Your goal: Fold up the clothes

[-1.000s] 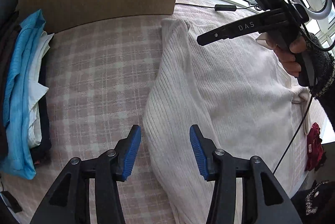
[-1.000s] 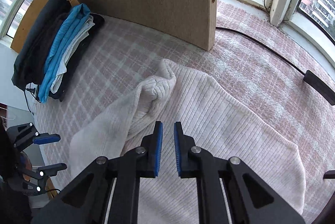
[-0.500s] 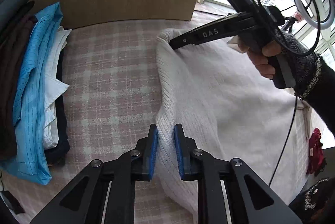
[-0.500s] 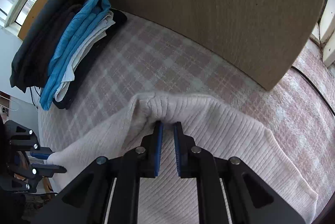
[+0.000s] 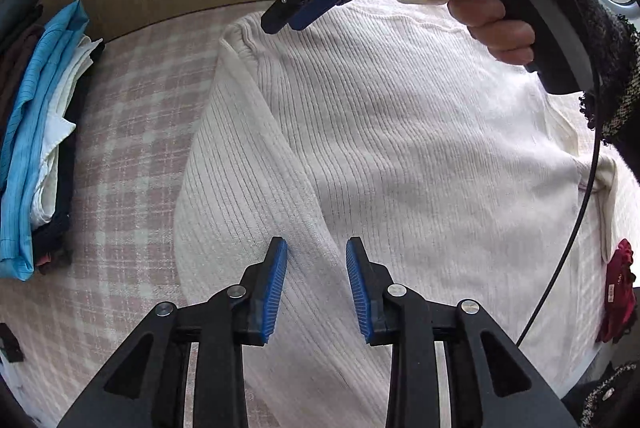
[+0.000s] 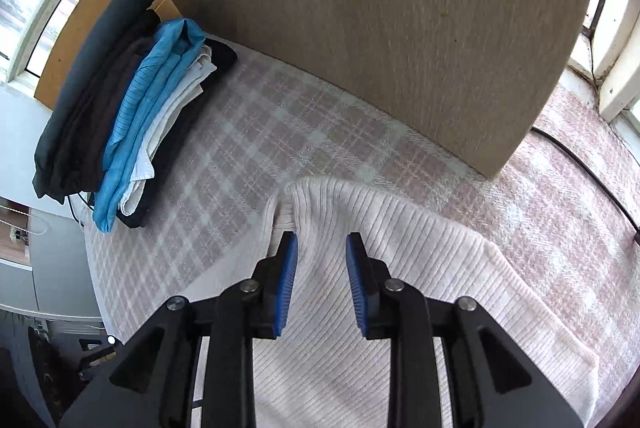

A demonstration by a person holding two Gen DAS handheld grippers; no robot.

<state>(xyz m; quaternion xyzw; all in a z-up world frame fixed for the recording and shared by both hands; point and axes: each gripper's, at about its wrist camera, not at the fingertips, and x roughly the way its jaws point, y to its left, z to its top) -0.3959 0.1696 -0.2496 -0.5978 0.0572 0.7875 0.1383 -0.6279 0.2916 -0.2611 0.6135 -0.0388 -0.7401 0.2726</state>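
A cream ribbed sweater lies spread on the pink plaid bed cover, with one sleeve folded along its left side. My left gripper is open just above that folded sleeve and holds nothing. My right gripper is open above the sweater's far corner and holds nothing. The right gripper also shows in the left wrist view, hovering over the sweater's top left corner.
A stack of folded clothes with a blue shirt on top lies at the left edge of the bed, also in the right wrist view. A tan board stands behind the bed. A red item lies at the right.
Both grippers were shut on the sweater's edge half a second ago and have opened and let go. The sleeve now lies folded over the sweater's body.
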